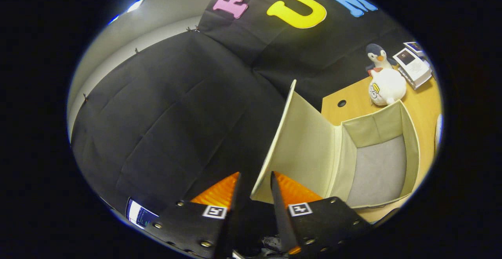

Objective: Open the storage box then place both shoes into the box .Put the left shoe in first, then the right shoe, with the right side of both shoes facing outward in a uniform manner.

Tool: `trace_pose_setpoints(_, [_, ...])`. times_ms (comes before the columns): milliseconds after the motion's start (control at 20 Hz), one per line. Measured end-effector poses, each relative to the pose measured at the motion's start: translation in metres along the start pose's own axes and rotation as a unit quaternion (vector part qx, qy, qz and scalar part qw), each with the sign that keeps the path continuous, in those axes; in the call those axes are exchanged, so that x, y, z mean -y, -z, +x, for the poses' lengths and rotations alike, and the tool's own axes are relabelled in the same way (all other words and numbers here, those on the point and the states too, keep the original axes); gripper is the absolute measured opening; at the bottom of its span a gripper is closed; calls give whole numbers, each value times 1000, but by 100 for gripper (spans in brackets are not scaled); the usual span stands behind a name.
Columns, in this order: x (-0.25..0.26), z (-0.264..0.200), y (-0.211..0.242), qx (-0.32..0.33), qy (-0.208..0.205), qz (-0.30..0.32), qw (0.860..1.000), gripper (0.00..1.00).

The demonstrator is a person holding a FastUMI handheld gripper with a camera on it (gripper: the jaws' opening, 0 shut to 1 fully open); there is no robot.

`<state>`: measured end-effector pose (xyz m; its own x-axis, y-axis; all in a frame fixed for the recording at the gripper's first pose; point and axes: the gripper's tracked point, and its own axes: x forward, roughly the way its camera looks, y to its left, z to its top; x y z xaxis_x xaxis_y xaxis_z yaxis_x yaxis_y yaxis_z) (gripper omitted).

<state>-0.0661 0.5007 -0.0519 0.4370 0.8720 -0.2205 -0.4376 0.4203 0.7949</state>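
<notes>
On the wooden table (425, 94), over to the right of the gripper (255, 178), the cream fabric storage box (374, 161) sits open, its grey floor bare as far as I can see into it. Its lid (302, 145) is swung up and stands nearly upright, with the lower corner of that flap just ahead of the fingers. The two fingers are close together, a narrow gap between the tips; the flap's edge seems to sit in or just past that gap, but I cannot tell whether either finger actually presses on it. The box's near wall is partly hidden behind the right finger. Beyond the box stand a plush penguin (377, 56) and a round white soft toy (387, 87), with a small card stand (412, 67) beside them, its print too small to make out.
</notes>
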Motion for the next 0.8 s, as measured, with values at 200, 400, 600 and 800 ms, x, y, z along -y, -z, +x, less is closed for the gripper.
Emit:
trace_pose_setpoints(200, [6, -4, 0, -4, 13, -48, 999, 97])
trace_pose_setpoints(400, [24, -30, -17, 13, 33, -80, 996, 97])
trace_pose_setpoints(600, [58, -63, -47, 43, 79, -119, 989, 97])
trace_pose_setpoints(800, [91, -102, -71, 66, 128, -152, 978, 97])
